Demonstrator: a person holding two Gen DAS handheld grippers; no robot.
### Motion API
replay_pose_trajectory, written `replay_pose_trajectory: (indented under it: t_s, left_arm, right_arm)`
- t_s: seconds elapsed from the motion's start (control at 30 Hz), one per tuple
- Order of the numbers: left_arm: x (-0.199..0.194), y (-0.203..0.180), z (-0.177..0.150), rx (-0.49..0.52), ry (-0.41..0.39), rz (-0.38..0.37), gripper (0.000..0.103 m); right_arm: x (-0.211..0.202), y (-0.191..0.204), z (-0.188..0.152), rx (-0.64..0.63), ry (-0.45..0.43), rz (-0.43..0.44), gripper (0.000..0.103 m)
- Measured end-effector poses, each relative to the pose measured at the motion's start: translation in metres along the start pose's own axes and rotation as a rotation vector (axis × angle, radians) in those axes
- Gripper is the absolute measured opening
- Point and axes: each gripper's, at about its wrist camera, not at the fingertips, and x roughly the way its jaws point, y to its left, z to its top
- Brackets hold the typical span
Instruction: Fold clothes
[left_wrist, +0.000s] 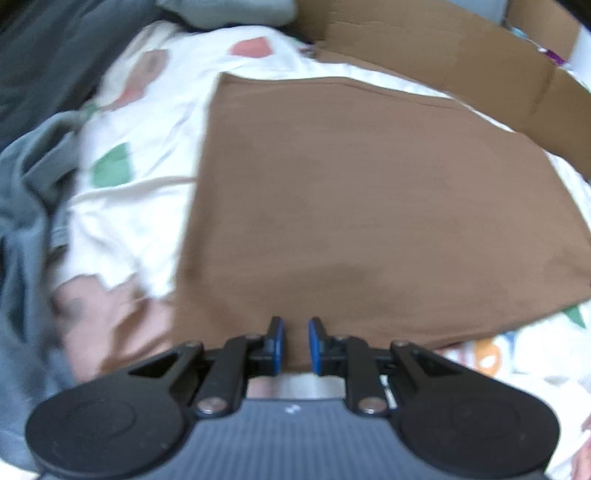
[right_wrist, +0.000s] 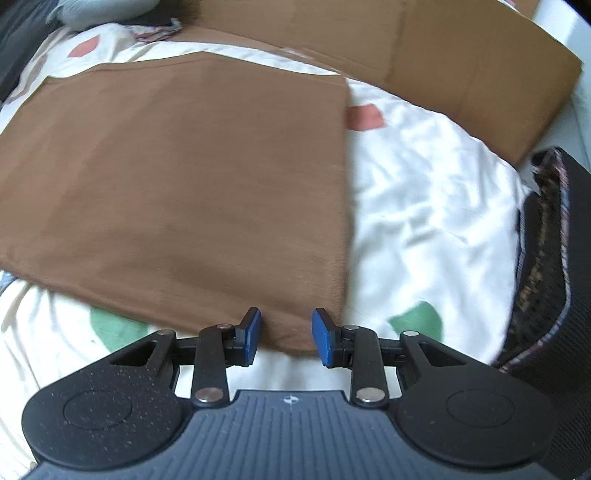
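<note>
Both grippers' views blurred; brown garment (left_wrist: 369, 206) cropped.

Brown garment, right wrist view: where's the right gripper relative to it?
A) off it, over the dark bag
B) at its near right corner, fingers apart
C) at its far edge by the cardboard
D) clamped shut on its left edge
B: the right gripper sits at the near right corner of the brown garment, blue fingers apart with cloth showing between them.
</note>
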Motion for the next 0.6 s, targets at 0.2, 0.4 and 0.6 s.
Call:
replay_pose_trajectory:
  t_s: [0.2, 0.4, 0.6]
  left_arm:
    - [-0.012, 0.041, -0.007, -0.092, 0.005, 0.065, 0.014]
    - [-0.027, 0.063, -0.014, -0.209, 0.016, 0.06, 0.015]
    - [-0.035, 0.085, -0.023, -0.358, 0.02, 0.007, 0.027]
  right_arm:
    - [-0.004, -0.011, 0.0, 0.06, 0.0, -0.011, 0.032]
    - [-0.012, -0.035, -0.013, 0.236, -0.021, 0.095, 0.033]
    - [-0.006, -0.06, -0.029, 0.46, -0.013, 0.242, 0.034]
